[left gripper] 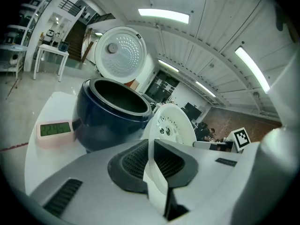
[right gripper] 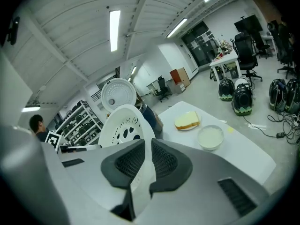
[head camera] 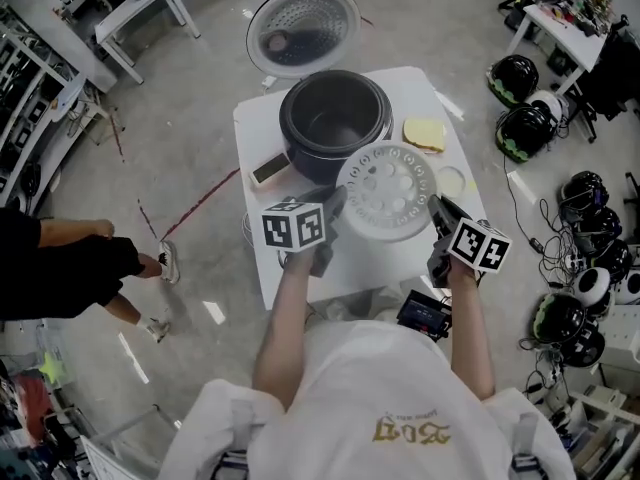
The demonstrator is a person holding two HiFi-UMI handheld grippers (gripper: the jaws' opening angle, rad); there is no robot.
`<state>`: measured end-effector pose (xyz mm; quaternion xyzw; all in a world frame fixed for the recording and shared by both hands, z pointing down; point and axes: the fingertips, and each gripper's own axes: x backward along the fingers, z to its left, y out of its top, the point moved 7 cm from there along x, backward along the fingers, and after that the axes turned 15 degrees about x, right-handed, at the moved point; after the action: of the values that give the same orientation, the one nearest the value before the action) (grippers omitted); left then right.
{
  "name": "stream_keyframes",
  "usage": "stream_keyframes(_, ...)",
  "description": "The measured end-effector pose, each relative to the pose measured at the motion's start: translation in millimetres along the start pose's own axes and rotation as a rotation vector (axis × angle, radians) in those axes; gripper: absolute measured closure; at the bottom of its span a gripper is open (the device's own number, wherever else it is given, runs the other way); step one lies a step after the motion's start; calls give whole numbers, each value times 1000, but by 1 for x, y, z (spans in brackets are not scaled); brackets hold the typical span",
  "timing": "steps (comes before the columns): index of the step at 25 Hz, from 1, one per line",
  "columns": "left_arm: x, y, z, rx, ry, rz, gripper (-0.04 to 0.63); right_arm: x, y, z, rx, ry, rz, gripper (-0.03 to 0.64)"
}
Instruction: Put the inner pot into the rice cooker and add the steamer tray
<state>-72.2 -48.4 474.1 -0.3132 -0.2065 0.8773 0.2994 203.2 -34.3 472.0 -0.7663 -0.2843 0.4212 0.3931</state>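
The white perforated steamer tray (head camera: 385, 193) hangs tilted above the table, just in front of the dark rice cooker (head camera: 335, 118). My left gripper (head camera: 337, 200) is shut on its left rim and my right gripper (head camera: 437, 206) on its right rim. In the left gripper view the tray's edge (left gripper: 171, 123) is pinched between the pads, with the cooker (left gripper: 112, 114) behind it. The right gripper view shows the same grip on the tray (right gripper: 124, 123). The cooker's white lid (head camera: 303, 26) stands open at the back. A dark inner pot sits in the cooker's mouth.
A yellow sponge-like piece on a plate (head camera: 424, 133) and a small white dish (head camera: 452, 181) lie on the table's right side. A black device (head camera: 425, 313) sits at the front edge. A person (head camera: 60, 258) stands on the left; helmets (head camera: 520, 118) lie on the floor.
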Motion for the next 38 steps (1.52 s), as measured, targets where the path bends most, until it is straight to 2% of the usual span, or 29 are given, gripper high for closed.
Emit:
stream_keyframes(7, 31, 16, 3, 25, -38, -41, 541, -3, 14, 29, 19, 49, -18, 565)
stream_keyframes(18, 68, 43, 3, 20, -76, -127, 541, -3, 46, 67, 93, 94, -87, 568)
stream_keyframes(33, 73, 83, 17, 42, -70, -183, 541, -42, 81, 82, 100, 166, -109, 566)
stream_keyframes(38, 66, 114, 20, 40, -71, -190, 540, -66, 101, 82, 92, 183, -113, 566)
